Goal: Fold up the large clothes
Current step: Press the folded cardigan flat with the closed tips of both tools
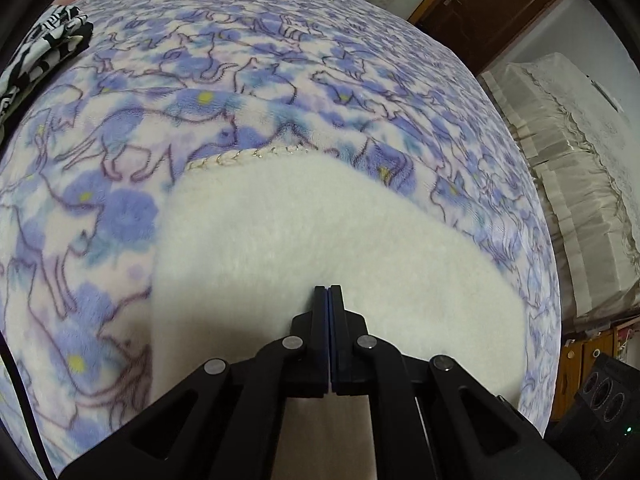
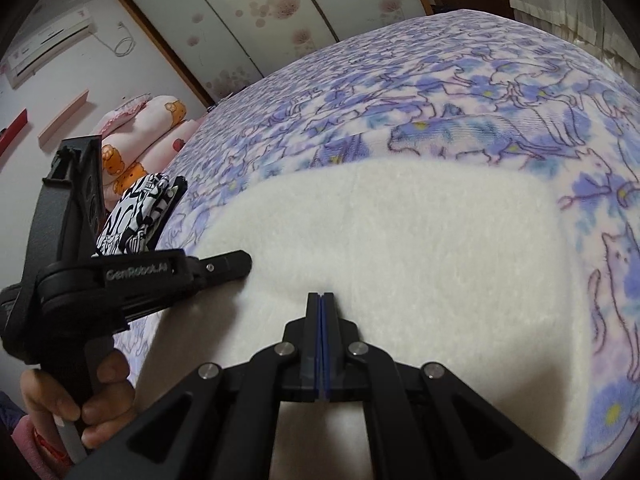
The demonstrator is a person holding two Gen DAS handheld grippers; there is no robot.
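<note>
While both your left tongs (image 1: 328,292) and right tongs (image 2: 321,298) are pressed together on the near edge of the white fleece blanket (image 1: 320,232), it lies on the bed (image 1: 280,40) stretching away forward, long axis left-right, left tongs (image 2: 236,262) alongside.

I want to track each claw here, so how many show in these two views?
2. The left claw is shut over the white fleece. The right claw is shut over the same fleece, right of it. No others show.

Fleece fold (image 1: 320,220) lies on bedspread (image 1: 280,60) — patterned garment (image 1: 44,52) far left.
</note>
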